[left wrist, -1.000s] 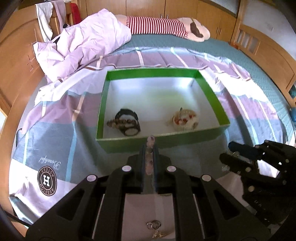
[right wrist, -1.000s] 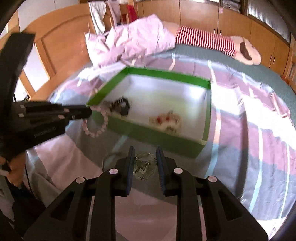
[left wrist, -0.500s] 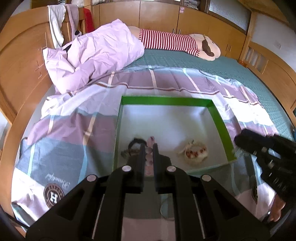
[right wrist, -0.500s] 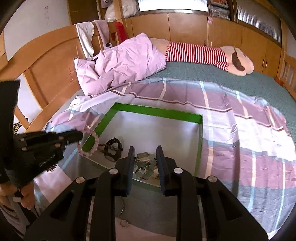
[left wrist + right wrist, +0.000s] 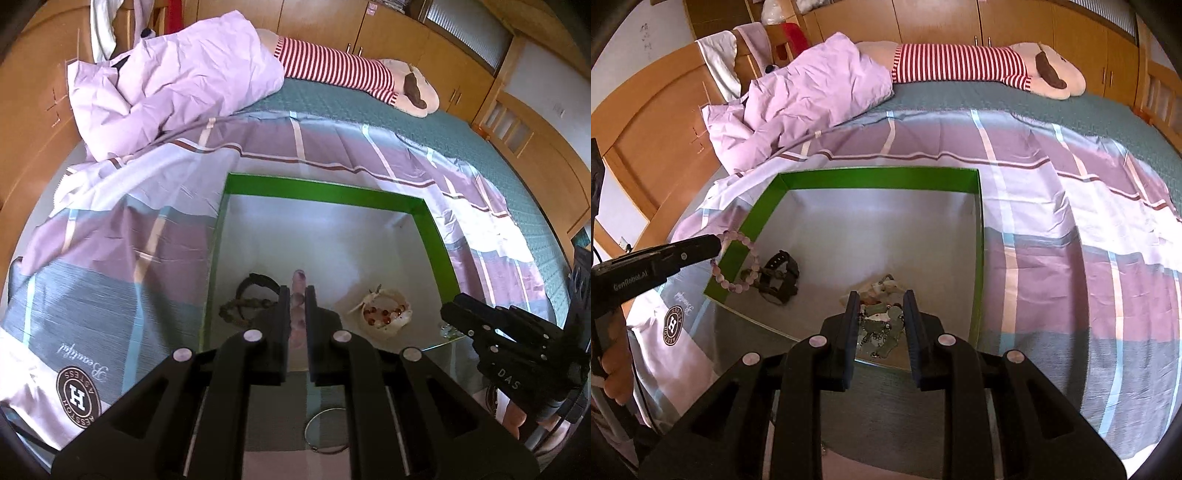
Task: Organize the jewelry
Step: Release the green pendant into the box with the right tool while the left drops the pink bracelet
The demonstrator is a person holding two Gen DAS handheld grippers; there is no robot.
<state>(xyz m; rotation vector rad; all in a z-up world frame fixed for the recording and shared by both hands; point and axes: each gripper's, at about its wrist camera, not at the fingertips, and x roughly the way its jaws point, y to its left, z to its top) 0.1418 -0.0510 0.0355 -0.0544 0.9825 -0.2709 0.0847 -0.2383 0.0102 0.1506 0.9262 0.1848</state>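
A green box with a white floor lies on the bed. Inside lie a dark strap with brown beads and a cream and red bead piece. My left gripper is shut on a pink bead bracelet, which hangs over the box's near left corner. My right gripper is shut on a green and silver jewelry piece, held above the box's near edge.
A thin metal ring lies on the plaid sheet below my left gripper. A crumpled lilac quilt and a striped plush toy lie at the far side of the bed. Wooden bed frame and cabinets surround it.
Both grippers have risen and moved forward, from in front of the box to above its near edge, each still holding its piece.
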